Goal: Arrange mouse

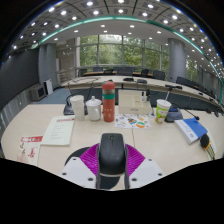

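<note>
A black computer mouse [112,153] sits between my gripper's two fingers, its nose pointing away from me toward the table. The purple pads [90,160] press against both of its sides. My gripper [112,162] is shut on the mouse and holds it above the near part of a light wooden table [60,155]. The lower part of the mouse is hidden between the fingers.
Beyond the fingers stand a red bottle [108,101], a white mug [94,109], a dark mug [77,105] and a green cup [163,110]. Papers [58,131] lie to the left, a blue book [192,129] to the right. Office desks and windows are behind.
</note>
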The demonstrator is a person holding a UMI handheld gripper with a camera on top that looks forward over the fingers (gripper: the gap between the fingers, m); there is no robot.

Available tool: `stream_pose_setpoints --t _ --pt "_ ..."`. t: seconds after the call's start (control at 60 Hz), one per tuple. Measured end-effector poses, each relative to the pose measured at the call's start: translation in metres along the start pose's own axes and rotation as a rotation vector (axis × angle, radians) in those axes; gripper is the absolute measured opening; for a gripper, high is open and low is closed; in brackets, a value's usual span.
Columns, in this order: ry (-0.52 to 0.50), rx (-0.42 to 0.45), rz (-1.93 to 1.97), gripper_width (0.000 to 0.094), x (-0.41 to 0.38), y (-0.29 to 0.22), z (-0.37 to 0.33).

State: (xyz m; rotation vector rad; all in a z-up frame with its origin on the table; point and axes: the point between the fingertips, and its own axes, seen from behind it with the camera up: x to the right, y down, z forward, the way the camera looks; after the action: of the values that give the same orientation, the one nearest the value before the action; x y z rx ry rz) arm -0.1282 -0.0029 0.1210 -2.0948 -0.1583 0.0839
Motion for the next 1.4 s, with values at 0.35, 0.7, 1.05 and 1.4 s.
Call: stream_pose_setpoints --t 0.35,0.7,1.05,1.4 --pt "0.014 -0.186 0.009 0.0407 -0.081 0.103 0.071" --pt "0.062 -0.179 0.005 0.0849 -0.077 0.078 -0.01" --pt "0.124 -0.178 0.035 0.0855 -0.089 0.055 -0.169" --pt "0.165 -0.18 0.059 0.0854 -0.093 0.061 -0.213"
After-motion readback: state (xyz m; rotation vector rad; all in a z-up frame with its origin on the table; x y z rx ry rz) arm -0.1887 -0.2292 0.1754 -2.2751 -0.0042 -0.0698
